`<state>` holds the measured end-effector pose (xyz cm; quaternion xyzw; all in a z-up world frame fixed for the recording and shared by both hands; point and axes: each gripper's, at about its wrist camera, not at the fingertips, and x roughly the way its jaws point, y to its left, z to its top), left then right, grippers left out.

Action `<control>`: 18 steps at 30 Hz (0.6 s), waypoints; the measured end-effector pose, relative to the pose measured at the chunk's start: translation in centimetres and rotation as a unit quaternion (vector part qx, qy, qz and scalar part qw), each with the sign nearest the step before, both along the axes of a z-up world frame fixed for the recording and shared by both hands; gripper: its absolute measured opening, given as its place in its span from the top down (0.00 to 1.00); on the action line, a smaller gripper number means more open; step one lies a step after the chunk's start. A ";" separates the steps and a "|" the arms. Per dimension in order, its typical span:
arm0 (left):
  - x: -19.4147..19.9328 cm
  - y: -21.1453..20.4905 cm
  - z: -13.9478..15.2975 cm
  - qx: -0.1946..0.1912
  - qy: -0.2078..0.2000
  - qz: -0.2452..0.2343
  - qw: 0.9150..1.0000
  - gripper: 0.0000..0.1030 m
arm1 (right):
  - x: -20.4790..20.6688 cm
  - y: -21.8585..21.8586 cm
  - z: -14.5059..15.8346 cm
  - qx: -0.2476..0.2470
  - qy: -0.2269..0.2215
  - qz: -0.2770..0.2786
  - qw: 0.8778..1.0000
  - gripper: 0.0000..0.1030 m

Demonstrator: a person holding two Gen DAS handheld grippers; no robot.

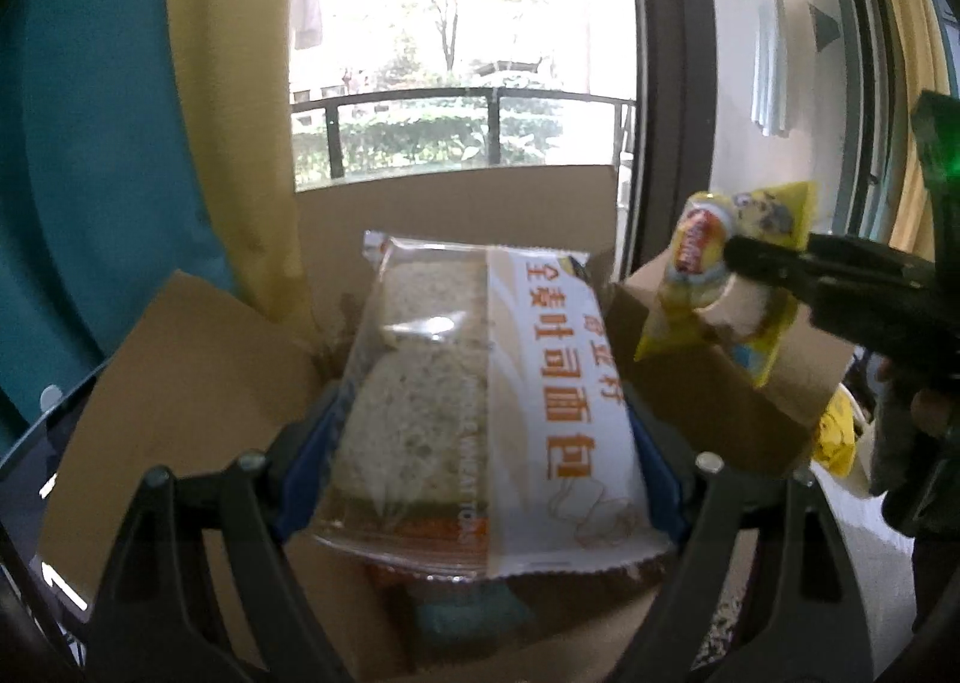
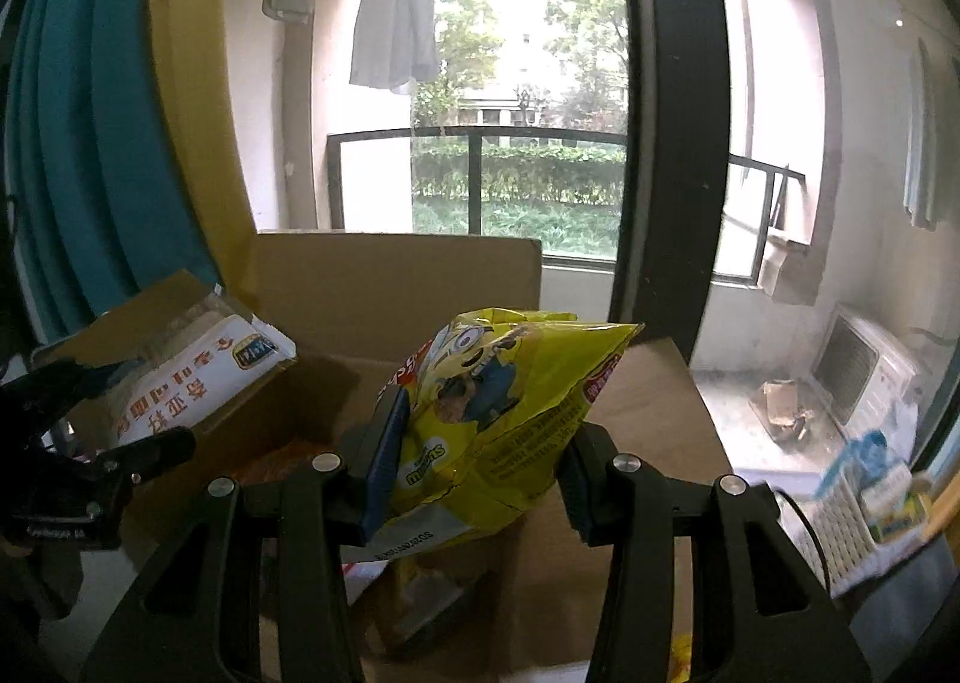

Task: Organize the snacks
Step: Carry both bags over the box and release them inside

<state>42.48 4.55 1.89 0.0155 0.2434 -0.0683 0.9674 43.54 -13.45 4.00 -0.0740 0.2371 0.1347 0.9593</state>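
My left claw (image 1: 486,479) is closed on a pack of bread (image 1: 480,401), its blue pads pressing the wrapper from both sides. The bread fills the middle of my left view, clear film on one half showing the slice, white band with orange lettering on the other. It hangs over the open cardboard box (image 1: 180,359), whose flaps spread out at 9 o'clock and 3 o'clock and whose back flap stands up at 12 o'clock against the window (image 1: 456,53).

My right claw (image 2: 474,461) is clamped on a yellow chip bag (image 2: 504,401) with a cartoon figure printed on it. The bag is squeezed between the pads and sticks up toward 12 o'clock, tilted a little to 1 o'clock. It too is held above the box (image 2: 396,287), with other wrappers dimly visible down inside at 6 o'clock; I cannot tell what they are.

In the left view the right claw (image 1: 750,287) comes in from 3 o'clock with the chip bag (image 1: 726,275) pinched in it, just beside the bread and not touching it. In the right view the left claw (image 2: 120,413) sits at 9 o'clock, holding the bread (image 2: 198,377) near the box's left flap.

A teal curtain (image 1: 90,143) and a yellow curtain (image 1: 228,113) hang at 10 o'clock.
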 end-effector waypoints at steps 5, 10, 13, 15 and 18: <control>1.8 0.7 -0.1 -0.035 0.015 0.000 0.999 0.09 | 2.9 0.7 -1.0 -0.007 0.020 -0.002 1.000 0.53; 1.1 1.4 0.5 -0.057 0.004 0.010 0.998 0.01 | 2.3 0.6 -0.9 -0.013 0.006 0.001 1.000 0.35; 0.2 1.3 0.8 -0.054 -0.001 0.014 0.998 0.01 | 1.7 0.5 -0.8 -0.018 0.006 0.002 1.000 0.35; -0.8 1.1 1.1 -0.053 -0.003 0.012 0.999 0.01 | 1.3 0.3 -0.6 -0.017 0.008 0.002 1.000 0.35; -2.2 0.9 1.4 -0.052 -0.009 0.015 0.999 0.01 | 0.1 0.3 0.0 -0.015 0.009 0.002 1.000 0.35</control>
